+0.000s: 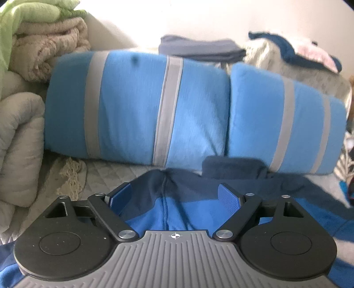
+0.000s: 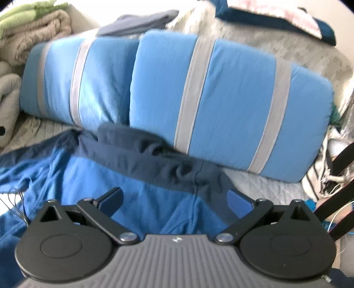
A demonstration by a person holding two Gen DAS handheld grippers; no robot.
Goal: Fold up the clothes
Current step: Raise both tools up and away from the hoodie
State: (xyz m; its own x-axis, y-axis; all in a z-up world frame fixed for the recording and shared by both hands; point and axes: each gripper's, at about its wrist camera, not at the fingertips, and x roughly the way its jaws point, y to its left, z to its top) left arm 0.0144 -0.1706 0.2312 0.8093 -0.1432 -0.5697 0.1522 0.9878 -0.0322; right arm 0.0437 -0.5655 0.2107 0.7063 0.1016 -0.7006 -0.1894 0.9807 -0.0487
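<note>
Left gripper (image 1: 174, 196): jaws spread wide, nothing between the blue pads (image 1: 229, 197); it hangs over the garment's dark waistband.

Right gripper (image 2: 176, 200): jaws likewise wide apart, empty; its fingers (image 2: 111, 198) sit just above the garment, the right one partly hidden behind the waistband's edge.

Garment (image 2: 141, 199): bright blue cloth with a navy waistband (image 2: 168, 170), lying spread and wrinkled on the bed, directly under both grippers. The band runs across both views, bunched at its middle and pressed against the foot of the pillows. A seam runs down from the band towards the right gripper. A looser fold (image 2: 37, 159) of the same blue trails off to the left.

Pillows (image 1: 137, 108): two, light blue with grey stripes, standing side by side on edge behind the garment, touching each other.

Bedcover (image 1: 115, 175): grey, quilted, bare beside the garment on the left.

Blankets (image 1: 50, 55): beige, stacked at far left with a green one (image 1: 39, 11) on top; a paler quilt (image 1: 20, 135) is rolled below them.

Folded pile (image 1: 199, 48): dark grey-blue, behind the pillows.

Fleece throw (image 2: 265, 46): pale, behind the right pillow, with navy and pink cloth (image 2: 294, 20) on it.
</note>
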